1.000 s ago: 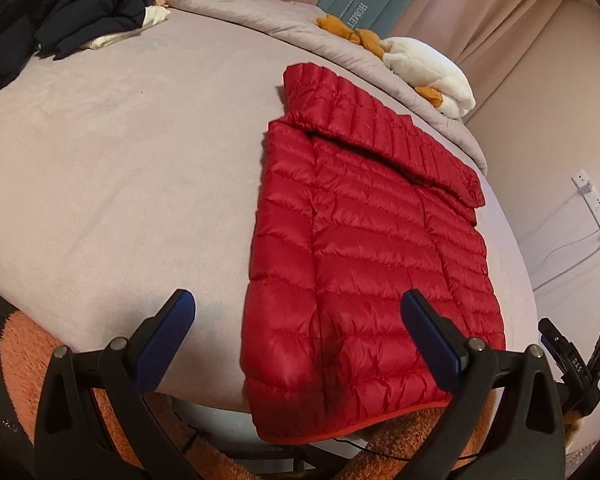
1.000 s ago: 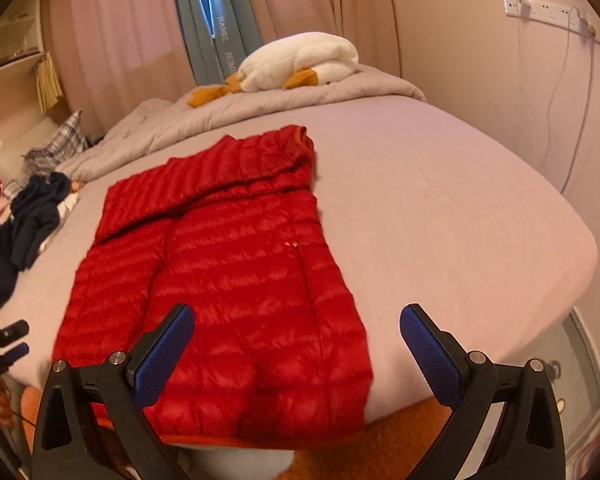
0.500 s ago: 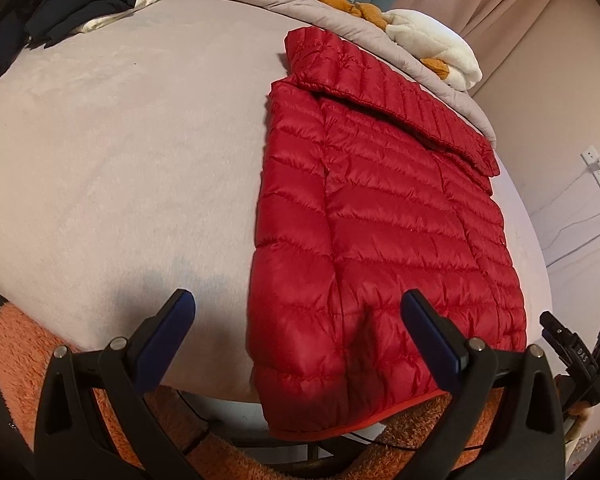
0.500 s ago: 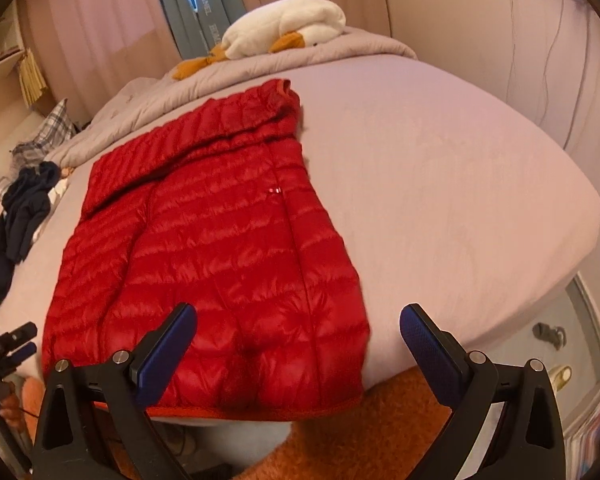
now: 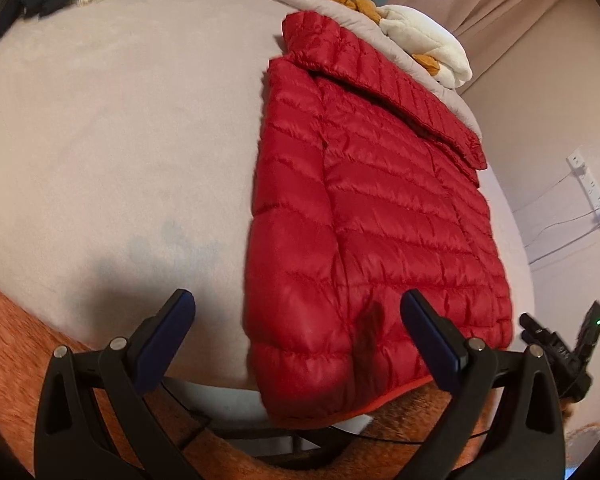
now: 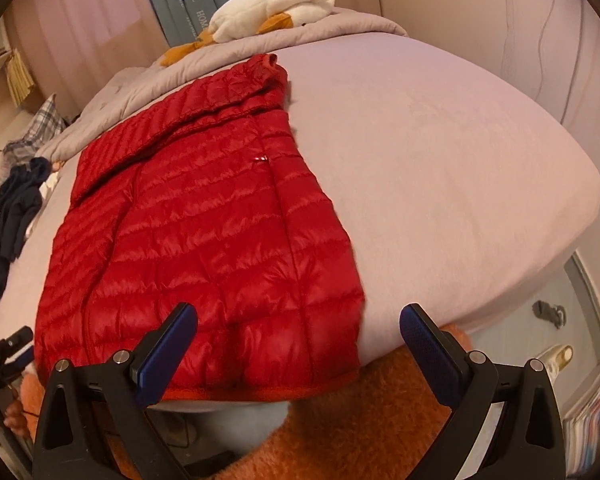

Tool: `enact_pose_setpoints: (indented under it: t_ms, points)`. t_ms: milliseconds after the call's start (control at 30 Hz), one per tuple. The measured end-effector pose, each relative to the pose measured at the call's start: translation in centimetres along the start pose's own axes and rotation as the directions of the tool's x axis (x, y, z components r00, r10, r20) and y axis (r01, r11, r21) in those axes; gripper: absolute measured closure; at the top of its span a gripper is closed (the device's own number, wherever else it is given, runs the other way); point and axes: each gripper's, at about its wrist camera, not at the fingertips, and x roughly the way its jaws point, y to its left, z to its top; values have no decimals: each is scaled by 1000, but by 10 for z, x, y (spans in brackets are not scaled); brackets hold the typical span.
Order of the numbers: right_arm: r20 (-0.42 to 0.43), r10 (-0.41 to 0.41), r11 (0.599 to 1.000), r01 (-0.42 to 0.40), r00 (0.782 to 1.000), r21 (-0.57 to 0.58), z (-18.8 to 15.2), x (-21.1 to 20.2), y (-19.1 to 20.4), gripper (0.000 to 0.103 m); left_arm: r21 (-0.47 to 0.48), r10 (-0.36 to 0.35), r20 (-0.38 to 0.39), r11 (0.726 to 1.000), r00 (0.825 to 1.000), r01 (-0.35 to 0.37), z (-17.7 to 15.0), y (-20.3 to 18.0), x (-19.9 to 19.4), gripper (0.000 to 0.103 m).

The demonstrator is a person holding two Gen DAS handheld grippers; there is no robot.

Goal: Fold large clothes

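Note:
A red quilted puffer jacket (image 5: 380, 208) (image 6: 204, 232) lies flat on the bed, sleeves folded in and its hem hanging slightly over the near edge. My left gripper (image 5: 296, 332) is open just above the hem's left corner, nothing between its blue pads. Over the hem's right corner my right gripper (image 6: 298, 340) stands open, holding nothing. The right gripper's body (image 5: 560, 344) shows at the far right of the left wrist view, and the left gripper's body (image 6: 0, 356) at the far left of the right wrist view.
The grey bed sheet (image 5: 120, 140) (image 6: 440, 168) spreads wide on both sides of the jacket. A white plush goose (image 6: 272, 4) (image 5: 424, 44) rests on a folded blanket at the far end. Dark clothes (image 6: 16, 208) are piled far left. An orange fluffy rug (image 6: 360, 420) lies below the bed edge.
Both grippers have moved forward and down toward the jacket's hem, so the jacket looks larger and nearer. Both stay open; the jacket has not moved.

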Motion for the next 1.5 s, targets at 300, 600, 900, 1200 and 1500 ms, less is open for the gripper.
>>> enact_pose_setpoints:
  t_ms: [300, 600, 900, 1200, 1500]
  points:
    - [-25, 13, 999, -12, 1000, 40, -9, 6, -12, 7, 10, -24, -20, 1000, 1000, 25, -4, -4, 7, 1]
    - [-73, 36, 999, -34, 997, 37, -13, 28, -8, 8, 60, 38, -6, 997, 999, -37, -7, -10, 15, 1]
    - [-102, 35, 998, -30, 994, 50, -16, 39, -16, 8, 19, 10, -9, 1000, 1000, -10, -2, -4, 14, 1]
    - [-105, 36, 998, -31, 994, 50, -14, 42, -14, 8, 20, -14, -19, 1000, 1000, 14, -2, -3, 12, 2]
    - [-100, 33, 998, -28, 994, 53, -13, 38, -9, 18, 18, -43, -69, 999, 997, 44, -13, -4, 3, 22]
